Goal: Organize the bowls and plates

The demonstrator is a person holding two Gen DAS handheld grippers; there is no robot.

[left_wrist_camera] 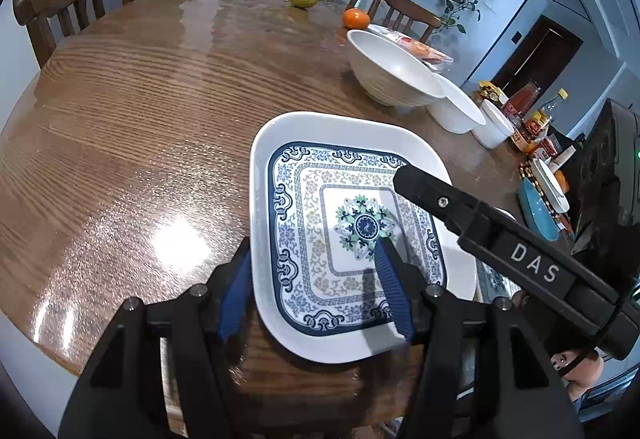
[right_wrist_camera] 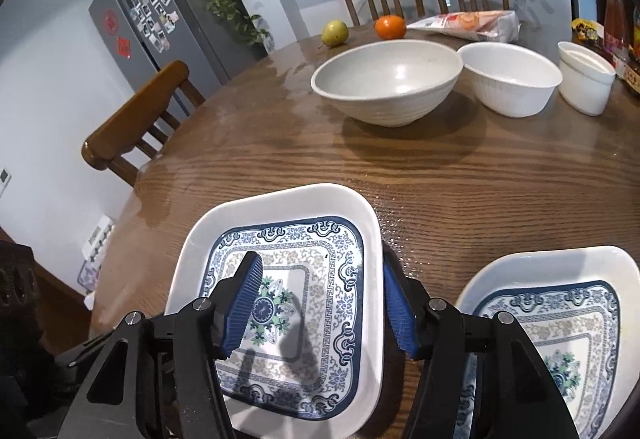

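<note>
- The square plate (left_wrist_camera: 344,235) with the blue pattern sits flat on the wooden bench (left_wrist_camera: 140,143), close to the near edge.
- The left gripper (left_wrist_camera: 316,291) is open wide. One blue finger (left_wrist_camera: 394,291) is over the inside of the plate, and the other is outside its left rim, so the rim is between them.
- The right gripper (right_wrist_camera: 320,303) is open wide too. Its left finger (right_wrist_camera: 246,303) is over the plate's middle and its right finger is just outside the right rim.
- I cannot tell if any finger is really touching the plate.
- A second square plate (right_wrist_camera: 560,319) with the same pattern lies just to the right, with a little gap of wood between the two.
- Farther back stands a big white bowl (right_wrist_camera: 386,83), then a smaller white bowl (right_wrist_camera: 510,83) touching or almost touching it, then a small white cup-shaped dish (right_wrist_camera: 586,83).
- A green pear (right_wrist_camera: 335,33) and an orange (right_wrist_camera: 390,27) rest at the far side of the bench.
- A bag of food (right_wrist_camera: 468,25) lies behind the bowls.
</note>
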